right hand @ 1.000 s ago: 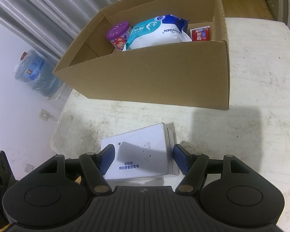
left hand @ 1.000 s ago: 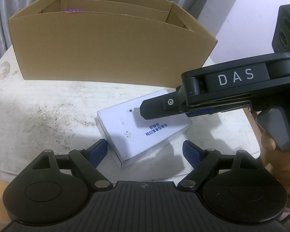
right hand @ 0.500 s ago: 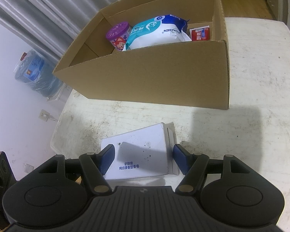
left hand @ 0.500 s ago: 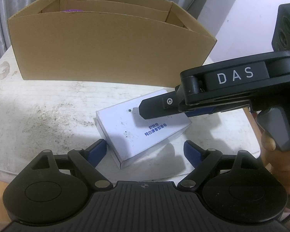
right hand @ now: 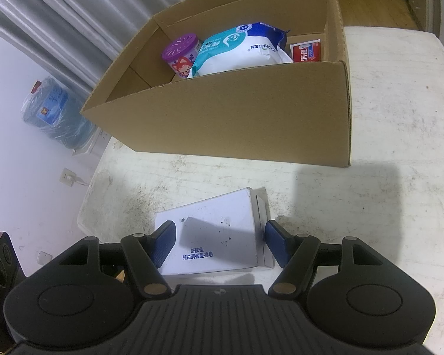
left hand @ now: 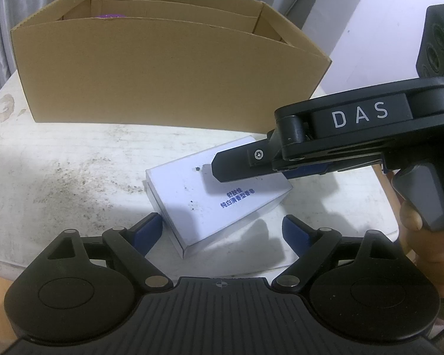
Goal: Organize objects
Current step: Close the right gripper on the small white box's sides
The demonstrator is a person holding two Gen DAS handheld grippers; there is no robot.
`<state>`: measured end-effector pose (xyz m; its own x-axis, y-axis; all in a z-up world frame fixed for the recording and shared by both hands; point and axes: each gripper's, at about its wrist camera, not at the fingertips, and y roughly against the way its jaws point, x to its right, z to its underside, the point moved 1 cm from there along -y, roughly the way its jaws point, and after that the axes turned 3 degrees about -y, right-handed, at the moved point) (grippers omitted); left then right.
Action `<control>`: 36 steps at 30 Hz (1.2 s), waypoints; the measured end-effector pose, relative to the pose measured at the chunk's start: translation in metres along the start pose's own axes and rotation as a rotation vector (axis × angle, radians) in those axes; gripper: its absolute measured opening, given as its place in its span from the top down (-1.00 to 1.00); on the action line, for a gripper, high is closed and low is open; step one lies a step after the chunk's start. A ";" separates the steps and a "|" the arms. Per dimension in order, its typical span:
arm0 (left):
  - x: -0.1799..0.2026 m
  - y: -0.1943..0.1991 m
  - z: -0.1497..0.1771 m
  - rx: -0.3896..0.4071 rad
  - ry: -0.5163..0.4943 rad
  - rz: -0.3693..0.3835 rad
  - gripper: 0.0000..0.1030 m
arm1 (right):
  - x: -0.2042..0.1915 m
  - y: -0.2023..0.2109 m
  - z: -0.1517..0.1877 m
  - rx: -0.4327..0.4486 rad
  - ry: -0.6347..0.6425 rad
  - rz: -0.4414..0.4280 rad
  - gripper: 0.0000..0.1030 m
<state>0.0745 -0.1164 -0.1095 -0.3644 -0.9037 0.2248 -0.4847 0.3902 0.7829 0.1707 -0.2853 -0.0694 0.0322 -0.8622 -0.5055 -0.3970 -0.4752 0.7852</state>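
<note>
The white soap box [right hand: 219,233] lies on the table [right hand: 399,148] before the cardboard box [right hand: 236,118], between the right gripper [right hand: 219,241]'s jaws, not clearly pinched; the left gripper [left hand: 219,233] is opening. Next: clamp, lift into the box

Soap box [right hand: 219,233] lies flat on the table [right hand: 399,118], near its edge. Cardboard box [right hand: 236,118] stands at 12 o'clock from it, well apart. Inside (right wrist view): round canister [right hand: 180,54] at 9 o'clock, wipes pack [right hand: 245,48] in the middle, small packet [right hand: 306,51] at 3 o'clock. Water jug [right hand: 51,112] sits off the table, at 10 o'clock.
</note>
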 end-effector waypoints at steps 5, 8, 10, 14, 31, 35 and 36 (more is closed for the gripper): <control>0.000 -0.001 0.000 0.000 0.001 0.000 -0.73 | 0.000 0.000 0.000 0.000 -0.001 0.000 -0.37; -0.004 -0.011 -0.009 -0.001 0.001 -0.001 -0.75 | 0.000 0.000 0.000 0.001 -0.003 -0.001 -0.37; -0.003 -0.011 -0.009 -0.001 0.002 -0.001 -0.76 | 0.000 0.000 0.000 0.001 -0.002 0.000 -0.37; -0.003 -0.012 -0.009 -0.001 0.002 -0.001 -0.76 | 0.000 0.000 0.000 0.001 -0.003 -0.001 -0.37; -0.004 -0.013 -0.010 -0.001 0.001 -0.001 -0.77 | 0.000 0.000 0.000 0.001 -0.005 -0.001 -0.37; -0.004 -0.013 -0.010 -0.001 0.001 -0.001 -0.77 | 0.000 0.000 0.000 0.002 -0.004 0.000 -0.37; -0.004 -0.013 -0.010 -0.001 0.000 -0.001 -0.77 | 0.000 0.000 0.000 0.002 -0.005 -0.001 -0.37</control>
<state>0.0899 -0.1200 -0.1151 -0.3637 -0.9042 0.2239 -0.4840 0.3888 0.7839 0.1708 -0.2856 -0.0692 0.0279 -0.8609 -0.5080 -0.3988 -0.4756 0.7841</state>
